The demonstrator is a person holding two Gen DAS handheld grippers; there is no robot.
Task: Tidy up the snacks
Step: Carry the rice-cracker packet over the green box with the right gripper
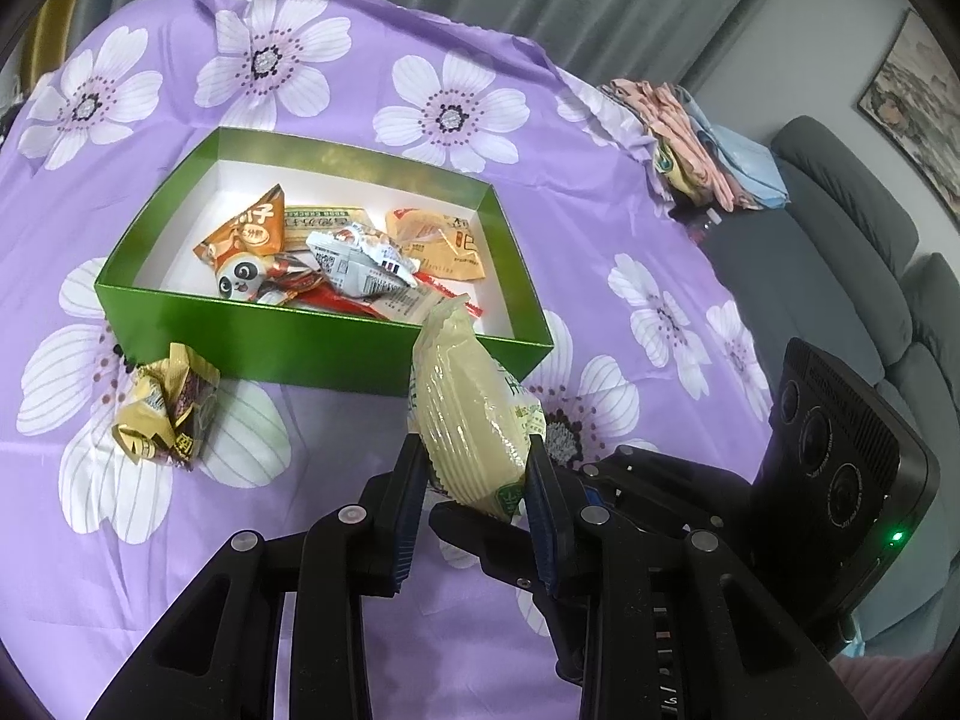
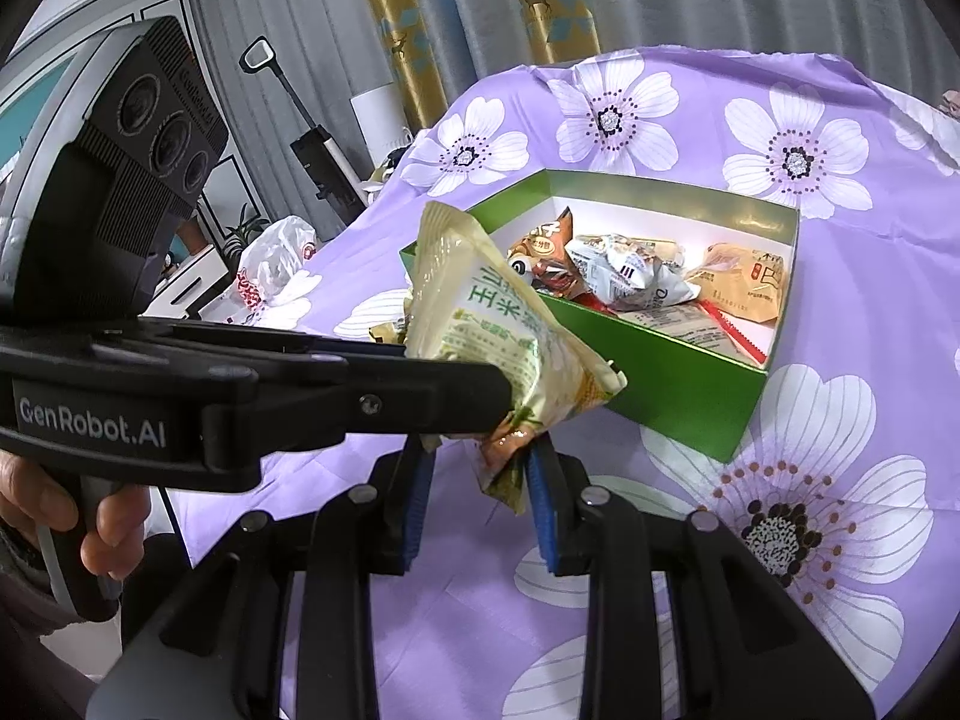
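A pale yellow corn snack packet (image 1: 468,408) with green print stands tilted just in front of the green box (image 1: 336,348). My left gripper (image 1: 477,450) is shut on the packet's body, both blue pads against its sides. In the right wrist view the left gripper's finger (image 2: 420,384) crosses from the left, gripping the packet (image 2: 498,312). The packet's lower end sits between the tips of my right gripper (image 2: 480,456), which is shut on it. The box (image 2: 660,384) holds several wrapped snacks (image 1: 354,258). A crumpled gold wrapper (image 1: 165,408) lies on the cloth left of the box front.
A purple floral cloth (image 1: 360,60) covers the table. Folded clothes (image 1: 690,144) sit at its far right edge, with a grey sofa (image 1: 840,240) beyond. A white plastic bag (image 2: 276,258) lies at the left edge. A person's hand (image 2: 114,534) holds the left gripper's handle.
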